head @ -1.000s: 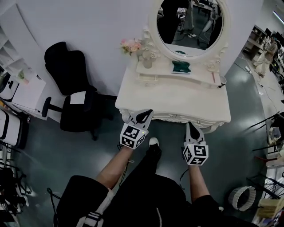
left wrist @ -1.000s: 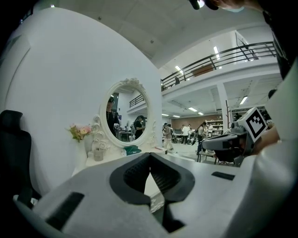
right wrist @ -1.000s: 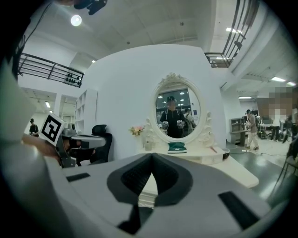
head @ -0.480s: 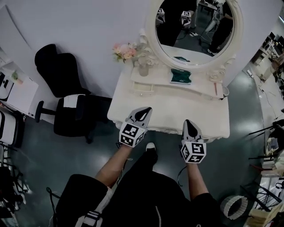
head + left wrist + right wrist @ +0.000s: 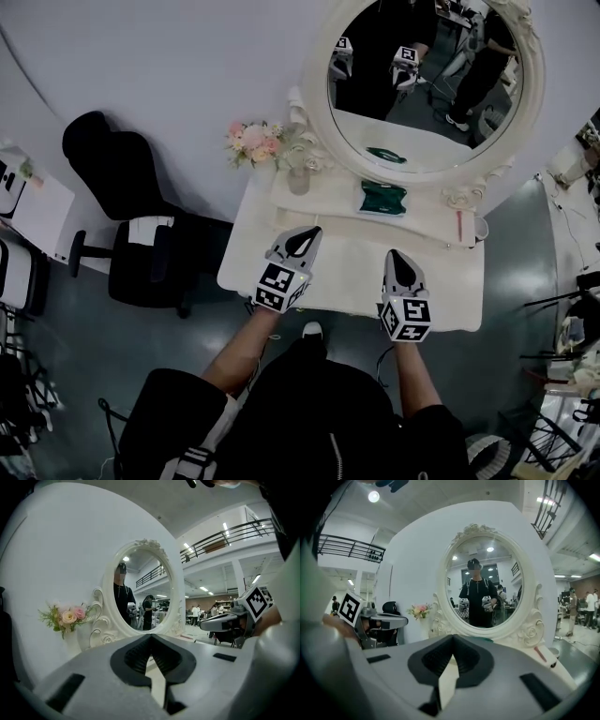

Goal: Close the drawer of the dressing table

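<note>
The white dressing table [image 5: 356,261] stands against the wall under its oval mirror [image 5: 427,84]. Its drawer front is hidden below the tabletop's front edge in the head view. My left gripper [image 5: 302,234] hangs over the left front of the tabletop, shut and holding nothing. My right gripper [image 5: 400,258] hovers over the right front, also shut and holding nothing. In the left gripper view the closed gripper [image 5: 151,637] points at the mirror frame [image 5: 176,597], and in the right gripper view the closed gripper [image 5: 452,639] faces the mirror [image 5: 485,588].
A vase of pink flowers [image 5: 251,141] and a green item [image 5: 382,199] sit on the table's raised shelf, with a cup [image 5: 481,228] at the right end. A black office chair [image 5: 131,220] stands left of the table. Racks and clutter line the right edge [image 5: 572,328].
The person has stepped up to the table. Both grippers, earlier in front of its carved front edge, now sit above the tabletop; the drawer front has dropped out of sight.
</note>
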